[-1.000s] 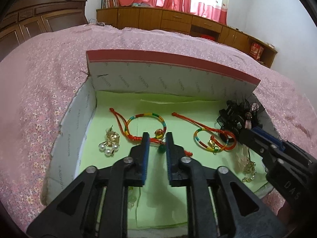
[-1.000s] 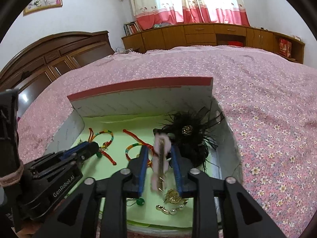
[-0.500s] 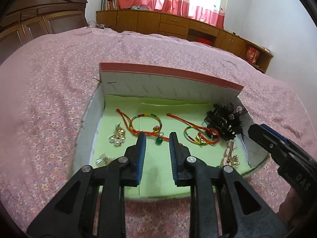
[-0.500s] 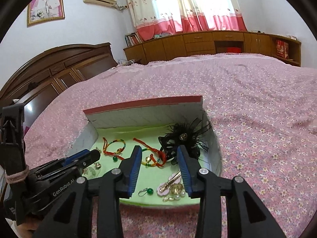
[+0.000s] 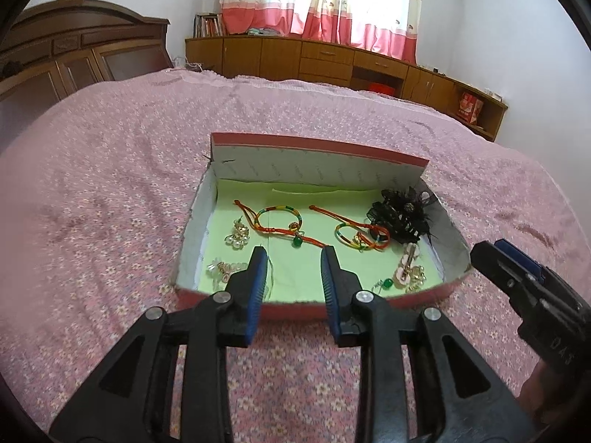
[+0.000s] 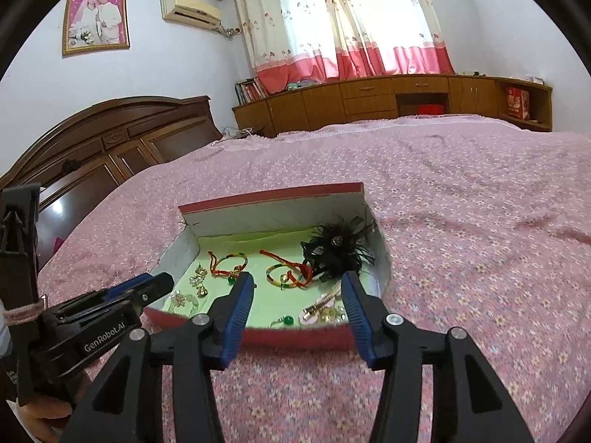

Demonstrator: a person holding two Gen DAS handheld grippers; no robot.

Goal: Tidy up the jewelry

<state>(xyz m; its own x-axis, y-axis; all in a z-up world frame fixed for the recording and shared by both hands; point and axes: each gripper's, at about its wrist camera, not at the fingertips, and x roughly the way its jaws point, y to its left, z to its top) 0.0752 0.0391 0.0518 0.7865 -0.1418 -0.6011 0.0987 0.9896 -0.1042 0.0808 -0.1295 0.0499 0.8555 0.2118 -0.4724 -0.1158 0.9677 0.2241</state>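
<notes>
- The shallow red-rimmed box (image 5: pixel 314 310) lies on the bed's pink flowered bedspread (image 5: pixel 110 192), its long axis running left to right across both views, its upright back flap on the far side.
- Inside, on green paper lining (image 5: pixel 295 269), all the jewelry lies apart from both tools.
- Two multicoloured cord bracelets (image 5: pixel 279 217) lie side by side mid-box, their red cord tails pointing toward the far left.
- A black feather hair clip (image 5: pixel 400 216) fills the far right corner.
- A pink hair clip (image 5: pixel 406 264) with gold pieces lies at the near right, its long axis running front to back, slightly tilted.
- Pearl earrings (image 5: pixel 236 234) lie along the left side; a green bead earring (image 5: pixel 386 283) sits near the front rim.
- The left hand-held gripper (image 5: pixel 293 277) hangs in front of the box's near rim, its jaws opening, nothing between them.
- The right hand-held gripper (image 6: pixel 297 306) is likewise released, its jaws opening wider and empty, pointing at the box from the near side.
</notes>
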